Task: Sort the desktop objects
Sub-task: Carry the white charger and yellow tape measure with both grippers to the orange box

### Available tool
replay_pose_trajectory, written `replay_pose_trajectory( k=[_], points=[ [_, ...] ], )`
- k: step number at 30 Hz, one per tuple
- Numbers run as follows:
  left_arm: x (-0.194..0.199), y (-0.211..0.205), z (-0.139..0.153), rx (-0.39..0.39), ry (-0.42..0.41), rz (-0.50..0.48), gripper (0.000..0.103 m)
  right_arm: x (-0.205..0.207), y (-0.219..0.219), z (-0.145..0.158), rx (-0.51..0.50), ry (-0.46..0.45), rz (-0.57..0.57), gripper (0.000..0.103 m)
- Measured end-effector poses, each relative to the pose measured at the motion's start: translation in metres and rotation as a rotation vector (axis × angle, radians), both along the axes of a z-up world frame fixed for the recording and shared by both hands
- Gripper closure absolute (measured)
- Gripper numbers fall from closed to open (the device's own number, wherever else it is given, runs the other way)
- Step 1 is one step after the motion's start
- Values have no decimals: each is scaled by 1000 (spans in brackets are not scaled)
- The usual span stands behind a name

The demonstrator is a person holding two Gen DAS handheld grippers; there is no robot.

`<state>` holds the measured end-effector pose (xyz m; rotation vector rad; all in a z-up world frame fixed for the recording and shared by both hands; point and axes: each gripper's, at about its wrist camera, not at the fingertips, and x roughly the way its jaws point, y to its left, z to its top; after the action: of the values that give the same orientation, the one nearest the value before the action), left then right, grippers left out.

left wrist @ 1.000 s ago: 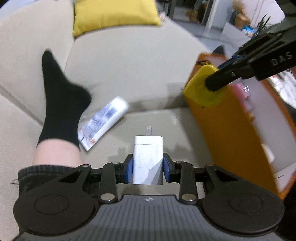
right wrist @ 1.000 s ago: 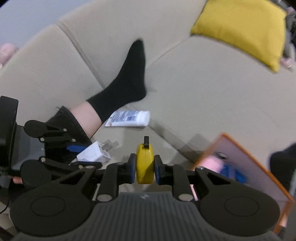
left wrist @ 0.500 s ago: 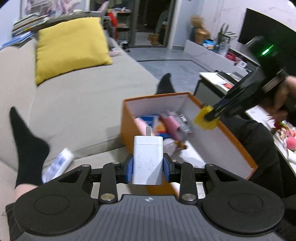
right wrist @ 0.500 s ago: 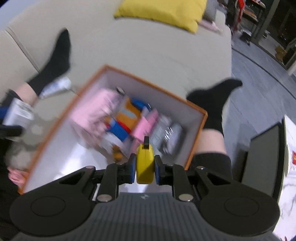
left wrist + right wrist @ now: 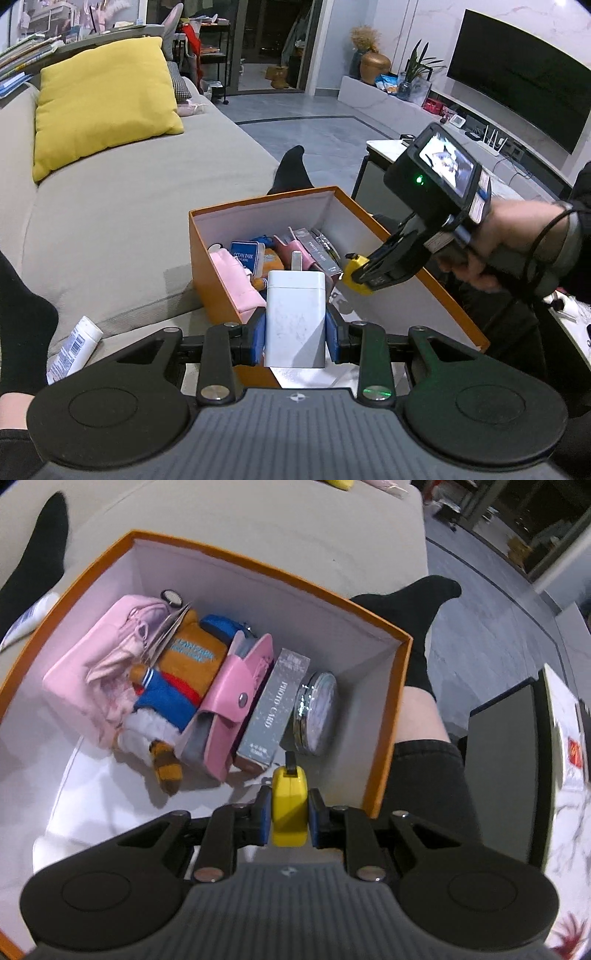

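My left gripper point(image 5: 295, 328) is shut on a white charger point(image 5: 295, 317), held near the front corner of the orange box point(image 5: 207, 258). My right gripper point(image 5: 289, 808) is shut on a small yellow tape measure point(image 5: 289, 805) and points down into the orange box point(image 5: 258, 576), over the white floor near its right wall. In the left wrist view the right gripper point(image 5: 360, 275) hangs over the box with the tape measure point(image 5: 354, 273) in its tips. Inside the box lie a pink cloth point(image 5: 99, 664), a plush toy point(image 5: 177, 679), a pink case point(image 5: 232, 698), a grey card box point(image 5: 275, 709) and a round tin point(image 5: 317, 712).
The box stands on a beige sofa point(image 5: 122, 206) with a yellow cushion point(image 5: 99, 103). A white tube point(image 5: 72, 349) lies on the seat at the left. A person's legs in black socks point(image 5: 417, 613) flank the box. A low table point(image 5: 565, 757) stands at the right.
Both grippers swung from the sofa seat towards the orange box. The right gripper has dropped lower inside it. Each grip has stayed the same.
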<state>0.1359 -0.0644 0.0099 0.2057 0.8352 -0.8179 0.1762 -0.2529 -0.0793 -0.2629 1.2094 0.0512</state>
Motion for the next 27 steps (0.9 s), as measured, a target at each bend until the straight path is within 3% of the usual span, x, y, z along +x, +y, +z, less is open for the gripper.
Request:
replay_pose_trajectory(
  k=[8,12,18,21,27],
  points=[
    [2,10,-7,-6,25,9,66,-2,-2,-5,56,-100,-38,82],
    [0,13,-8,-16,30,19,66,7,1,-9,88,-47,-14,82],
    [0,12,-6,-24,34,20,66,13,6,-19,47,-22,-7,82],
    [-1,14,-6,-20,38,20,66,12,9,-10,32,-13,8,82],
    [0,12,-7,-23,46,28,66,22,4,16,8,-96,0,82]
  ],
)
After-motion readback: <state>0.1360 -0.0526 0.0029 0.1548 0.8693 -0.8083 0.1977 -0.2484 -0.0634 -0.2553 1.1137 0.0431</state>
